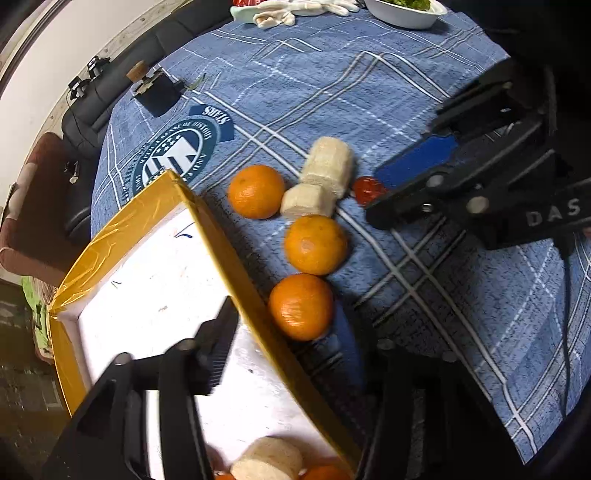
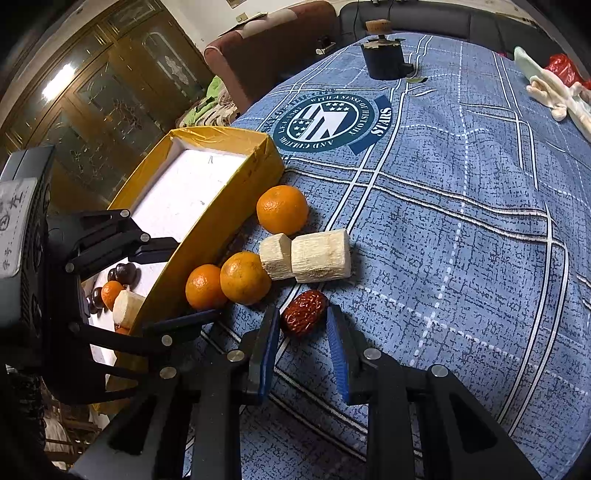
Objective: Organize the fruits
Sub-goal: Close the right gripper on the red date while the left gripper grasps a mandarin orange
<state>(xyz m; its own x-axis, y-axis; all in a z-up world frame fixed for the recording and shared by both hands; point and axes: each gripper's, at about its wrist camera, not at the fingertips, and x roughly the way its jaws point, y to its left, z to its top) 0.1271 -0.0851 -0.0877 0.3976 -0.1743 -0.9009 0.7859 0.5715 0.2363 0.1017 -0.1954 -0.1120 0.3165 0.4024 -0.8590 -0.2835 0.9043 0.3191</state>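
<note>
A yellow box (image 1: 221,236) with a white floor lies on the blue checked cloth. Beside its wall sit three oranges (image 1: 316,244) and two pale fibrous chunks (image 1: 328,170). Inside the box are another pale chunk (image 2: 125,302), an orange (image 2: 110,291) and dark round fruits (image 2: 125,273). My left gripper (image 1: 306,328) stands open astride the box wall, with one finger inside and one outside by the nearest orange (image 1: 301,306). My right gripper (image 2: 303,314) is shut on a wrinkled red date (image 2: 304,312) that rests on the cloth.
A black pot with a cork (image 2: 384,59) stands at the table's far edge. A white bowl of greens (image 1: 406,14), pale gloves (image 1: 277,16) and a red bag (image 2: 561,66) lie further off. A sofa and a cabinet stand beyond the table.
</note>
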